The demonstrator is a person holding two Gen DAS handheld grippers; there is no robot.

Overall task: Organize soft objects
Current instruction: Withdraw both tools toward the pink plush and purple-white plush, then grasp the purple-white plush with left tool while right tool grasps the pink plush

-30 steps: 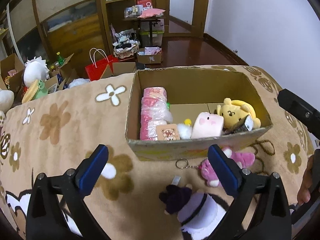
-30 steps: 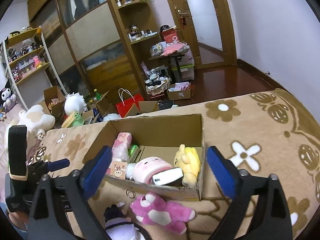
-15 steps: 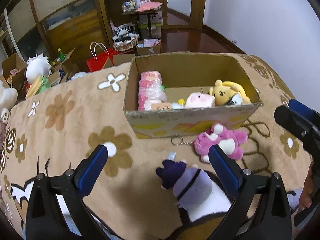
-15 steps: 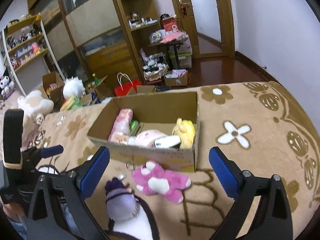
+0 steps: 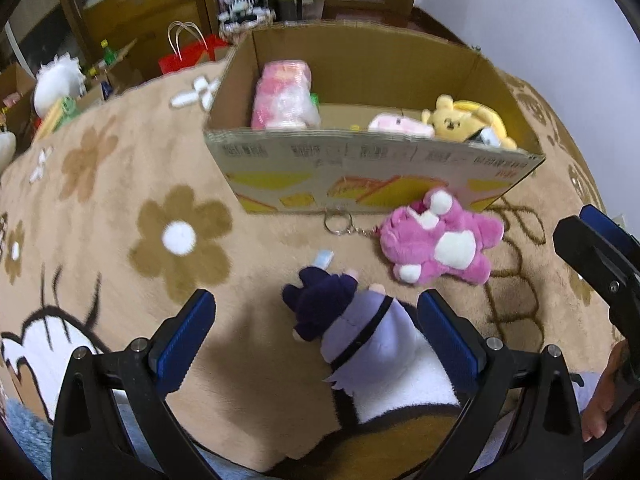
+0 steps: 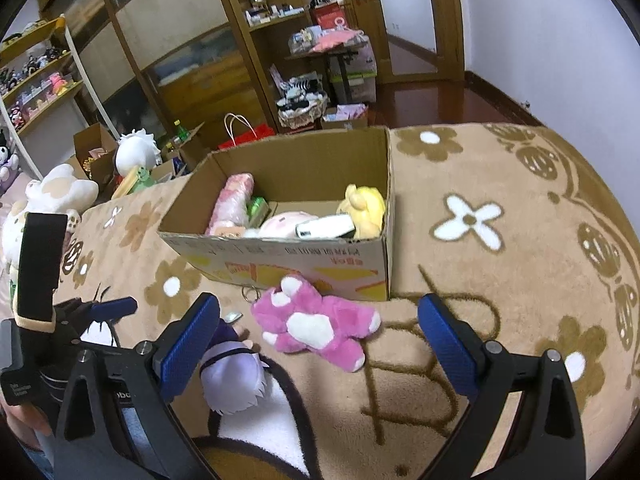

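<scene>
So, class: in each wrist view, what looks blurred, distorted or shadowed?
Left wrist view: fisheye bends the cardboard box rim, the printing on it is smeared, and a shadow falls beside the purple doll. Right wrist view: sharper; the door frame curves.

Cardboard box [image 5: 360, 164] wall behind pink plush [image 5: 436, 240]

Tan blanket [image 6: 500, 184] with brown-and-white flowers, pink plush [image 6: 316, 326] with white patches, lavender plush [image 5: 360, 336] with dark purple hat, brown cardboard box [image 5: 372, 160] printed yellow

pink plush toy [image 6: 316, 326] lies against the cardboard box [image 6: 280, 254] on the blanket [image 6: 500, 248].
</scene>
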